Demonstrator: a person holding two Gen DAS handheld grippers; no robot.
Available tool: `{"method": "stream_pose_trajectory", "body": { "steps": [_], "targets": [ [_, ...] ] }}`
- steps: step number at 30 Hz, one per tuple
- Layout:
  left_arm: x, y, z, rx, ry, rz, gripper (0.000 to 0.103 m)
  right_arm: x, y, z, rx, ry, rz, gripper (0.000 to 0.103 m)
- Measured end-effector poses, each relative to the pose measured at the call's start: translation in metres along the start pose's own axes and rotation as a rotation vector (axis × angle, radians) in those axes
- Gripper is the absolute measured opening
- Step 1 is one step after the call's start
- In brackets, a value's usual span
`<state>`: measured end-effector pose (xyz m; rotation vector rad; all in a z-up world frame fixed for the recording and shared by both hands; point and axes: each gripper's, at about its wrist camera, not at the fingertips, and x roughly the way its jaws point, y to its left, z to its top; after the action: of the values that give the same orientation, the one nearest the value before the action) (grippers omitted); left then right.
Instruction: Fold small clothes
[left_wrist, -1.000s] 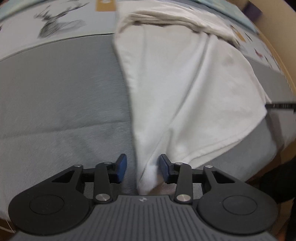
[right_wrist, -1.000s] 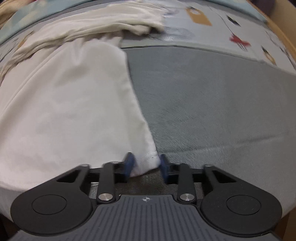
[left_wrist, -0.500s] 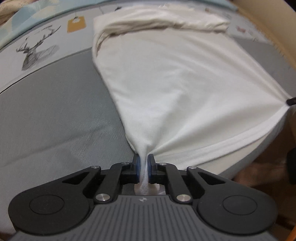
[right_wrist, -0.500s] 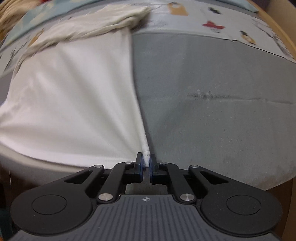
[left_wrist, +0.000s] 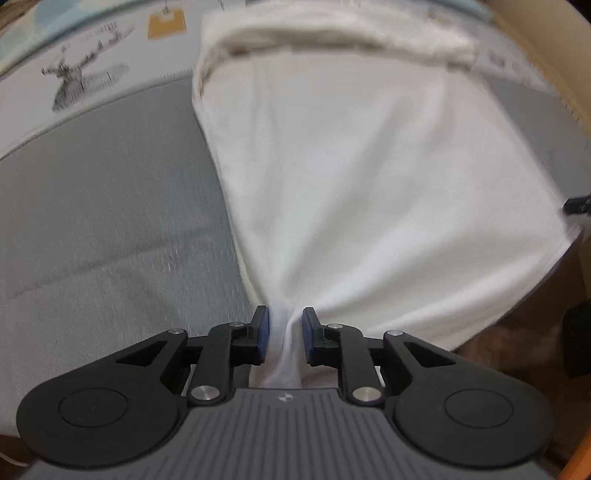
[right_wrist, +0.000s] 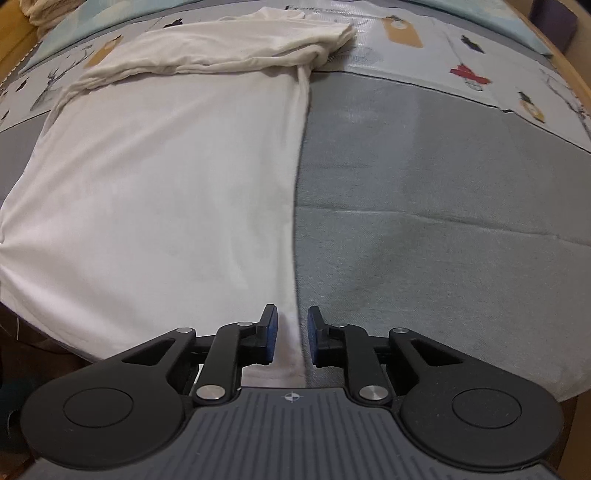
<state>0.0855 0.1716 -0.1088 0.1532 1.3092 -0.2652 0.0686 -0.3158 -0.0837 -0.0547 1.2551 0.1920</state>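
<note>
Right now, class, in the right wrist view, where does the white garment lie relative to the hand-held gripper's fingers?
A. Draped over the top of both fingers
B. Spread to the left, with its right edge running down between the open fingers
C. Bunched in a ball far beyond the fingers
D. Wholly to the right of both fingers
B: the white garment spreads leftward over the grey cover, its right edge passing between the open fingers of the right hand-held gripper.

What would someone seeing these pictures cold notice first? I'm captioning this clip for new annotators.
A large white garment fills the middle of both views, spread on a grey mat, its far end bunched against a printed cloth. The open left gripper and open right gripper straddle its near corners.
</note>
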Motion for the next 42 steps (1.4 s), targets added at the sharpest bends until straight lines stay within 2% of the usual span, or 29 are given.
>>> {"method": "stream_pose_trajectory", "body": {
  "steps": [1, 3, 5, 8, 10, 12, 14, 15, 17, 20, 21, 25, 27, 28, 29, 30, 31, 34, 37, 39, 40, 42],
  "targets": [
    [0.006, -0.003, -0.001, 0.018, 0.041, 0.022, 0.02, 0.006, 0.003, -0.002, -0.012, 0.024, 0.005, 0.018],
    [0.007, -0.006, 0.001, 0.034, 0.052, 0.036, 0.021, 0.023, 0.003, -0.005, -0.057, 0.109, -0.023, 0.018],
    [0.003, -0.004, 0.007, 0.009, 0.04, 0.048, 0.022, 0.025, 0.006, -0.005, -0.083, 0.106, -0.058, 0.022],
    [-0.017, -0.005, 0.022, -0.028, -0.07, 0.074, 0.022, 0.01, -0.001, 0.006, -0.019, 0.0, -0.056, 0.022],
    [-0.031, -0.006, 0.034, -0.068, -0.145, 0.072, 0.022, -0.006, -0.007, 0.015, 0.036, -0.113, -0.078, 0.022],
    [-0.043, -0.015, 0.048, -0.094, -0.213, 0.072, 0.022, -0.022, -0.017, 0.024, 0.119, -0.223, -0.064, 0.022],
    [-0.054, -0.028, 0.063, -0.114, -0.275, 0.078, 0.022, -0.033, -0.024, 0.031, 0.197, -0.315, -0.039, 0.01],
    [-0.059, -0.036, 0.072, -0.119, -0.304, 0.072, 0.022, -0.037, -0.025, 0.035, 0.224, -0.357, -0.026, 0.0],
    [-0.07, -0.05, 0.094, -0.108, -0.355, 0.048, 0.012, -0.044, -0.025, 0.043, 0.266, -0.435, -0.007, 0.0],
    [-0.083, -0.066, 0.135, -0.065, -0.417, 0.063, 0.011, -0.049, -0.027, 0.059, 0.335, -0.515, 0.012, 0.0],
    [-0.087, -0.07, 0.151, -0.058, -0.438, 0.067, 0.011, -0.048, -0.029, 0.067, 0.369, -0.527, 0.01, 0.003],
    [-0.09, -0.078, 0.219, -0.072, -0.516, 0.06, 0.011, -0.032, -0.041, 0.103, 0.483, -0.519, 0.086, 0.004],
    [-0.085, -0.076, 0.23, -0.102, -0.579, 0.036, 0.011, -0.018, -0.048, 0.125, 0.541, -0.506, 0.084, 0.007],
    [-0.077, -0.073, 0.23, -0.12, -0.602, 0.015, 0.011, -0.008, -0.053, 0.139, 0.584, -0.491, 0.091, 0.013],
    [-0.062, -0.071, 0.227, -0.141, -0.602, -0.008, 0.011, 0.001, -0.052, 0.145, 0.622, -0.48, 0.099, 0.018],
    [-0.047, -0.067, 0.229, -0.161, -0.549, -0.005, 0.011, 0.011, -0.056, 0.152, 0.663, -0.472, 0.104, 0.026],
    [-0.031, -0.067, 0.235, -0.19, -0.474, 0.01, 0.011, 0.023, -0.06, 0.158, 0.702, -0.466, 0.103, 0.029],
    [-0.011, -0.074, 0.253, -0.18, -0.449, -0.067, 0.011, 0.059, -0.067, 0.175, 0.76, -0.415, 0.072, 0.029],
    [-0.003, -0.086, 0.267, -0.116, -0.494, -0.1, 0.011, 0.081, -0.071, 0.194, 0.782, -0.39, 0.045, 0.029],
    [0.004, -0.094, 0.274, -0.106, -0.508, -0.148, 0.011, 0.092, -0.075, 0.203, 0.807, -0.387, 0.059, 0.029],
    [0.008, -0.097, 0.275, -0.104, -0.515, -0.179, 0.011, 0.096, -0.074, 0.207, 0.809, -0.39, 0.074, 0.019],
    [0.015, -0.104, 0.279, -0.089, -0.527, -0.222, 0.011, 0.096, -0.068, 0.213, 0.79, -0.406, 0.055, 0.007]
  ]
}}
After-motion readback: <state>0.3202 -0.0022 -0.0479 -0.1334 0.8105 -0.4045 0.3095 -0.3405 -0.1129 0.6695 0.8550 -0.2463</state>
